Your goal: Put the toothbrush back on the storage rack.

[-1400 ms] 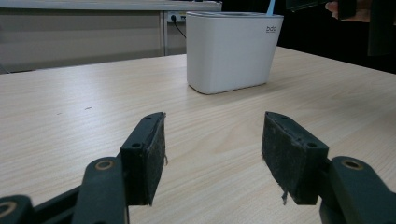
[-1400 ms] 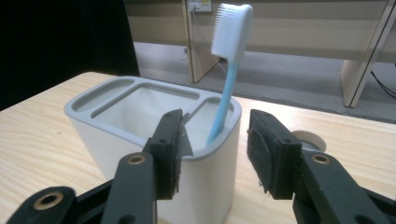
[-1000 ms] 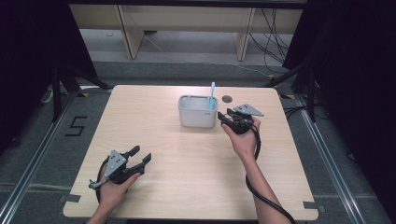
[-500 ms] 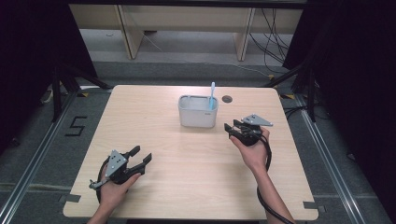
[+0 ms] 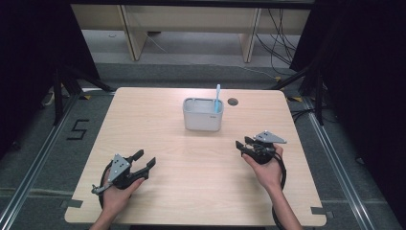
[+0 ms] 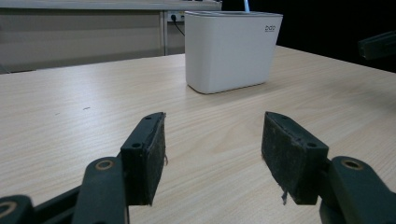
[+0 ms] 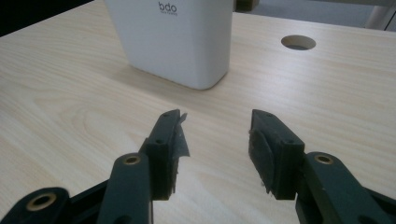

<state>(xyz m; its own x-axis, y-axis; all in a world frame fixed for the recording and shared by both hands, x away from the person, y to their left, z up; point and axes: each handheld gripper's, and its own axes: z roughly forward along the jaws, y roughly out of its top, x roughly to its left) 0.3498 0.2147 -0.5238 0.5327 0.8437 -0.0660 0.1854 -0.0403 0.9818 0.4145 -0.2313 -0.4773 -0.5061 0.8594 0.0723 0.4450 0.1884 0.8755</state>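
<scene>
A white rectangular container (image 5: pixel 203 115) stands at the middle back of the wooden table (image 5: pixel 158 129), with a light blue toothbrush (image 5: pixel 217 98) upright in its right end. My left gripper (image 5: pixel 145 160) rests near the front left, held in a hand, open with nothing between its jaws; the container (image 6: pixel 232 49) stands ahead of it in the left gripper view. My right gripper (image 5: pixel 240 145) sits at the right of the table, in front of the container's right side, open and empty. The container (image 7: pixel 173 39) looms just ahead of its jaws in the right gripper view.
A round cable hole (image 5: pixel 233 101) lies in the tabletop right of the container, also the hole (image 7: pixel 298 42) in the right gripper view. Cables trail from both grippers toward the front edge. Shelving and wires stand on the floor beyond the table.
My right gripper has drawn back from beside the container toward the front right of the table. The left gripper has stayed where it was.
</scene>
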